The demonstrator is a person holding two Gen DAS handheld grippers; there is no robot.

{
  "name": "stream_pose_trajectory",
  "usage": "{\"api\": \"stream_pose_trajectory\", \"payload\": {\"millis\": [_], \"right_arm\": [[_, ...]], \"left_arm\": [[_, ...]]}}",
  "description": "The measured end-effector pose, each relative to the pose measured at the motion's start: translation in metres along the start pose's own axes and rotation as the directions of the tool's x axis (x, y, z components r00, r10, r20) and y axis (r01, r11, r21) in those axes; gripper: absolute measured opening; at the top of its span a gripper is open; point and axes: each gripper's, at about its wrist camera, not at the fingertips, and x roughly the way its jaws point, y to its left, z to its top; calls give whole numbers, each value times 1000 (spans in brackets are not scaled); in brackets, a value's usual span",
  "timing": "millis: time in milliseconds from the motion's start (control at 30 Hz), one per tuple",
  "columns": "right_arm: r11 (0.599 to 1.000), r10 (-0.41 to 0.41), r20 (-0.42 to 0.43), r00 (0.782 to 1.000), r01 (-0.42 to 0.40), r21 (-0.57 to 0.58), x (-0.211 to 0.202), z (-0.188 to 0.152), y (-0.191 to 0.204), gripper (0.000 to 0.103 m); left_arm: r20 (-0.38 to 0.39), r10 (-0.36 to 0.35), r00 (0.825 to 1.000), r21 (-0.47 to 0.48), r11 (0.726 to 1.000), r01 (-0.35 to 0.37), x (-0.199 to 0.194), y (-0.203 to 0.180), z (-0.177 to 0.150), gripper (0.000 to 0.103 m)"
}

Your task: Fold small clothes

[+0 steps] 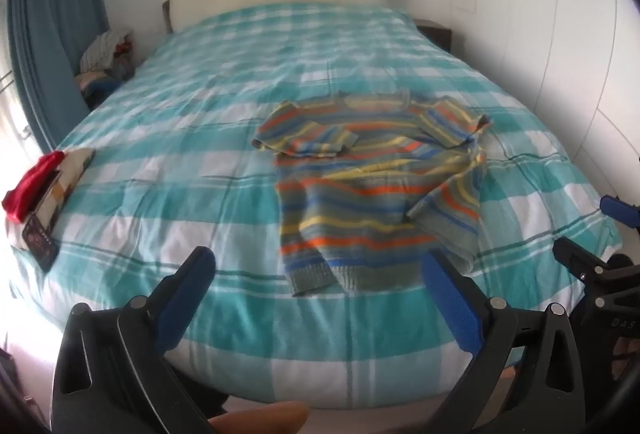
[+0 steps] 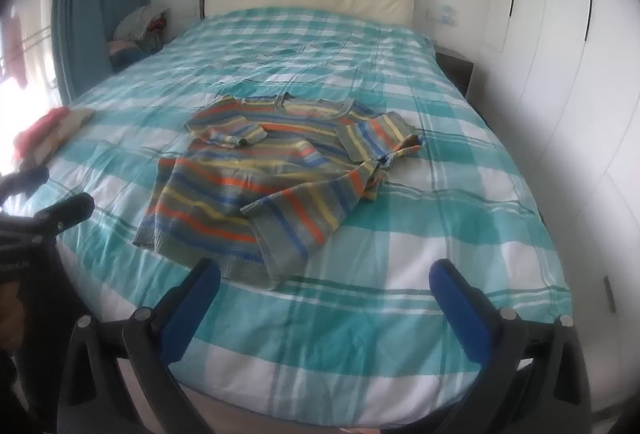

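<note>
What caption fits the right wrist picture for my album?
Open right gripper hovers at the bed's foot, facing a rumpled striped sweater on the checked cover.

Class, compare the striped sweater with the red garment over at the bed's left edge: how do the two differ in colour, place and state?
The striped sweater carries many colours in bands; the red garment is one plain red. The sweater lies spread out near the middle of the bed, sleeves crossed over its body; the red garment sits bunched on a small pile at the left edge. Both lie on the checked cover, and neither gripper touches either.
</note>
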Motion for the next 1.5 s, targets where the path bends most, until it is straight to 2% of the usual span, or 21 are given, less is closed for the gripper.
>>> {"api": "stream_pose_trajectory", "payload": {"millis": [100,200,267,433,767,1500], "right_arm": [[1000,0,5,1000,0,1,-2,0,2,103],[1000,7,-7,1000,-7,11,2,-3,-1,103],[1000,10,-6,1000,-10,14,1,-3,-1,103],[1000,27,-9,1000,-27,14,-2,-2,-3,103],[1000,27,-22,999,-27,8,3,-3,6,103],[1000,25,-14,1000,-25,0,-3,10,10,103]], "left_arm": [[18,38,999,-9,999,-38,1,-7,0,103],[14,28,1000,-35,999,-28,4,-4,4,103],[-4,-12,1000,-42,999,12,7,5,6,103],[-16,-48,999,-41,998,48,4,3,-2,103],[-59,-45,997,-57,997,42,10,7,-8,103],[-76,-49,996,-85,996,43,14,15,-1,103]]}}
